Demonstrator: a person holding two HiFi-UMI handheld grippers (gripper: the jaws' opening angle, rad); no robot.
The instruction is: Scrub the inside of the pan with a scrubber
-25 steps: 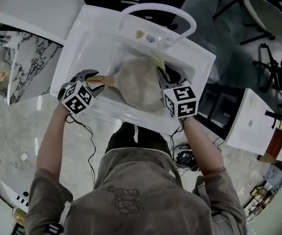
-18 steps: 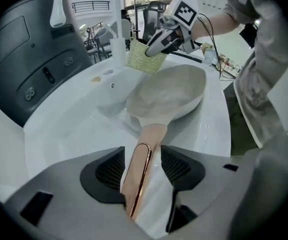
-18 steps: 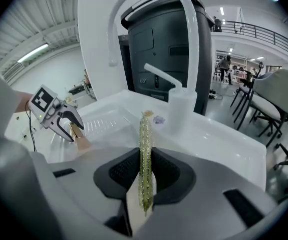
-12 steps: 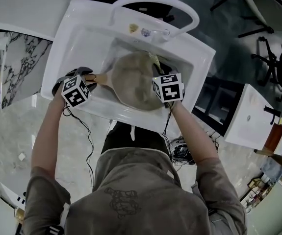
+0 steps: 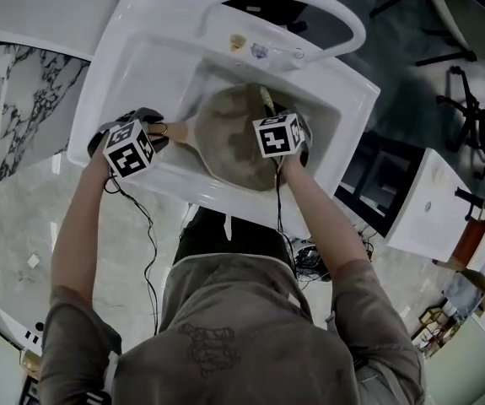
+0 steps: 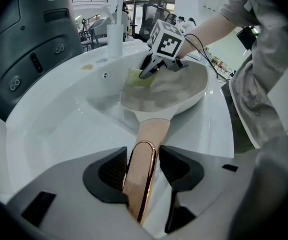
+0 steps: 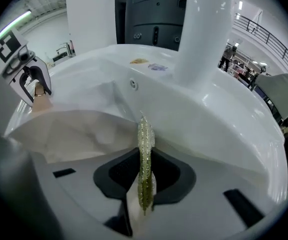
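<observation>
Claws first, head view: got the left gripper point(image 5: 158, 132) on the copper-coloured handle point(image 5: 177, 131) of the beige round pan point(image 5: 229, 137), tilted inside the white moulded sink point(image 5: 141, 53). Right gripper point(image 5: 276, 118) over the pan's far side, carrying the thin yellow-green scrubber point(image 5: 265, 99).

Left gripper view: just been closing those jaws, handle point(image 6: 149, 134) between them, pads snug against both sides. Can see the scrubber point(image 6: 136, 78) at the pan's far rim, can't tell if touching.

Right gripper view: squeezed tight on the scrubber point(image 7: 145, 144), edge-on and poking out past the pads, pan point(image 7: 73, 129) just below
</observation>
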